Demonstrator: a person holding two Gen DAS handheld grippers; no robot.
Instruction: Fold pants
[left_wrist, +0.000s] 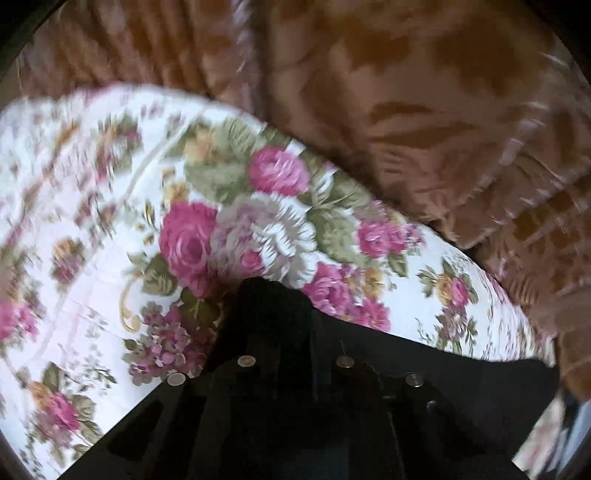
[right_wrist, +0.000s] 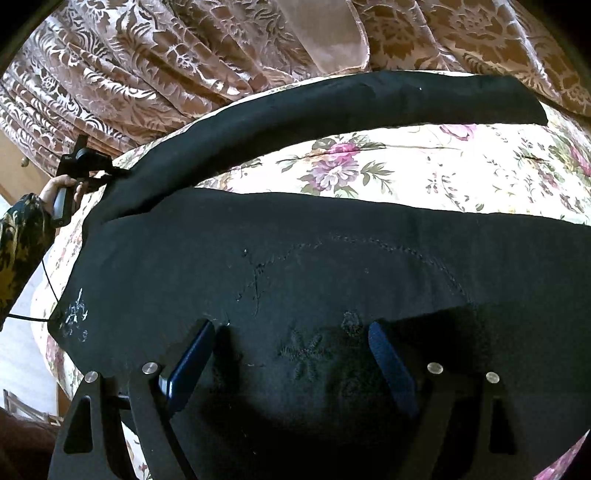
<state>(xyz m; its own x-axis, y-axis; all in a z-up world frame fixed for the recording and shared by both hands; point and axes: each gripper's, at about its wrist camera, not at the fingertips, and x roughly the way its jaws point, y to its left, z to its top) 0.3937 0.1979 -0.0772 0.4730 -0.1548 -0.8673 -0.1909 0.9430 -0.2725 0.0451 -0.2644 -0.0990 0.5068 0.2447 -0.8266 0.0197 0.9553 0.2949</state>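
Right wrist: left gripper (right_wrist: 105, 177) jaws apparently pinch black pants (right_wrist: 295, 266).

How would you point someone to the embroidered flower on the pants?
Start at the floral bedspread, then the black pants spread across it. The flower lies between the open right gripper fingers: black thread on black, unlike the white-flecked motif at the left edge.
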